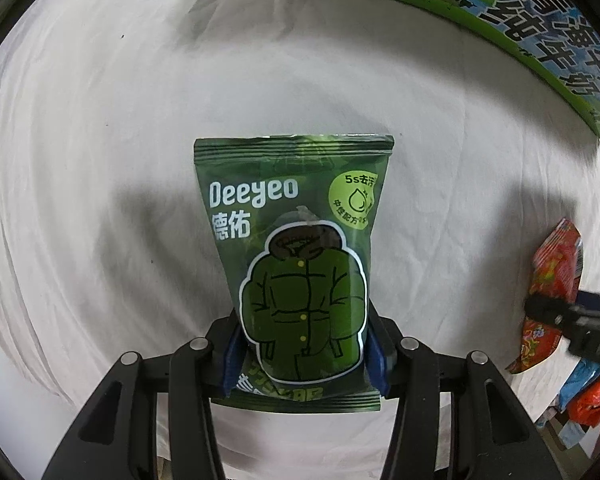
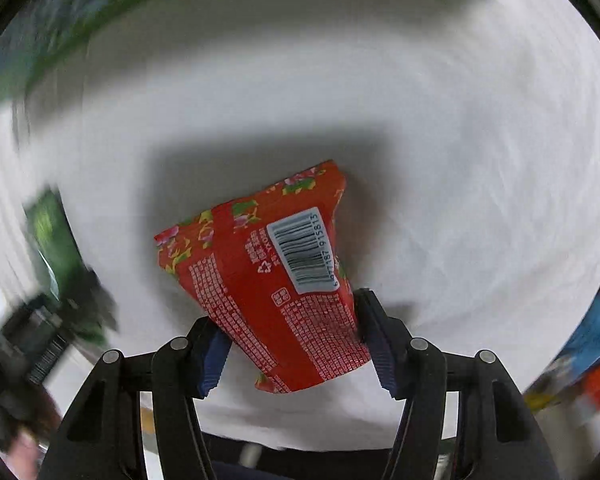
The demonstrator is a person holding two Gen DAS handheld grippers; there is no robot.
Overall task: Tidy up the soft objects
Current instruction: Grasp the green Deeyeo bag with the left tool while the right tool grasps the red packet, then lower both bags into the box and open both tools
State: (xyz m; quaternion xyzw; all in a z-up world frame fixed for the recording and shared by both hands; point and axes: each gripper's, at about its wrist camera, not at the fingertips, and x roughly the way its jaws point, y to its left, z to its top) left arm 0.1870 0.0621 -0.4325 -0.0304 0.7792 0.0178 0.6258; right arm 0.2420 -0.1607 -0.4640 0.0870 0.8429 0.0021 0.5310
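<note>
My left gripper (image 1: 302, 344) is shut on a green Deeyeo pack (image 1: 296, 256) with a jacket drawing, holding it by its lower part above the white cloth (image 1: 100, 160). My right gripper (image 2: 290, 336) is shut on a red flowered pack (image 2: 268, 272) with a barcode, tilted, above the same cloth (image 2: 460, 160). In the left wrist view the red pack (image 1: 552, 280) and the right gripper (image 1: 572, 320) show at the right edge. In the right wrist view the green pack (image 2: 56, 248) shows blurred at the left.
A green and blue carton (image 1: 520, 28) with Chinese print stands at the back right of the cloth; it shows blurred at the upper left of the right wrist view (image 2: 60, 28). More colourful packs (image 1: 584, 396) lie at the far right (image 2: 596, 360).
</note>
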